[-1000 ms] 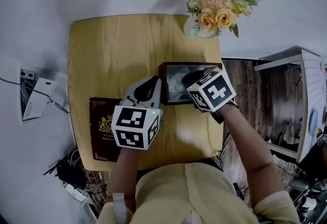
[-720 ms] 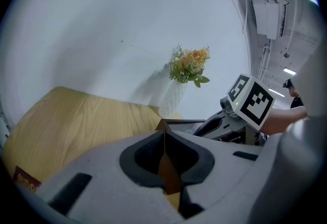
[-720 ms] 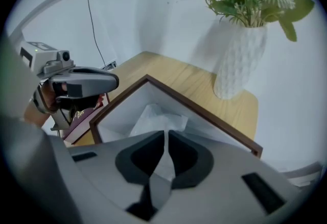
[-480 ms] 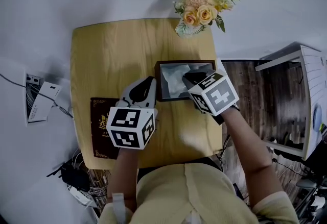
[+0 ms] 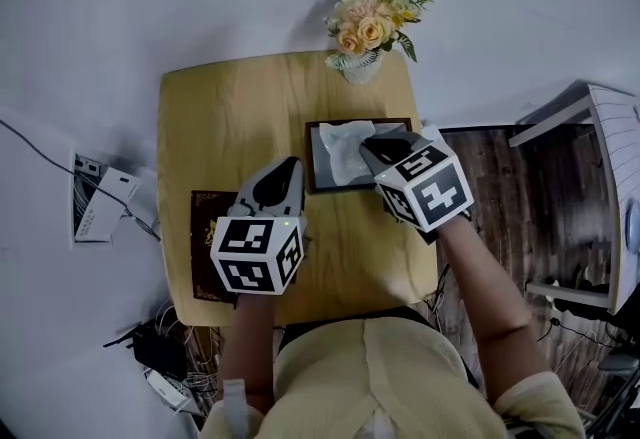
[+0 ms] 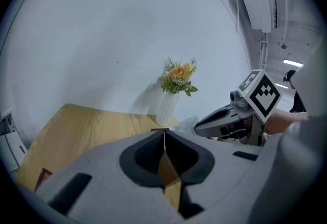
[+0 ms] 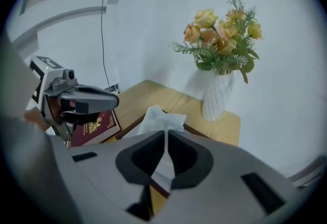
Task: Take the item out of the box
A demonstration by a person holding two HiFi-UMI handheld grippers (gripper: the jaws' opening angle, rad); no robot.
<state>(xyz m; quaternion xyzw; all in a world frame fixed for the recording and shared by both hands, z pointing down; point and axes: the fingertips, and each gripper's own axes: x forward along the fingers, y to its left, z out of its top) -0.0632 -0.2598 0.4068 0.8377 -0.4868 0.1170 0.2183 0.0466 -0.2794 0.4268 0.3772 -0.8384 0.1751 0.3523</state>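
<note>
A dark brown box (image 5: 311, 162) lies on the wooden table (image 5: 230, 117), with a white tissue (image 5: 345, 147) rising out of its top opening. My right gripper (image 5: 368, 142) hangs over the box's right part. Its jaws have just been closing and now pinch the tissue (image 7: 158, 120), which runs up between the pads of this gripper (image 7: 166, 133). My left gripper (image 5: 290, 165) hovers just left of the box, shut, with nothing between its jaws. In the left gripper view its tips (image 6: 164, 133) meet in a line.
A white vase of yellow flowers (image 5: 365, 22) stands at the table's far edge behind the box. A dark red book (image 5: 205, 247) lies at the near left, under my left hand. A white cabinet (image 5: 610, 177) stands at the right; cables and a socket strip (image 5: 100, 212) lie at the left.
Both grippers have risen. The right one has drawn the tissue further up out of the box. The box stays where it was on the table.
</note>
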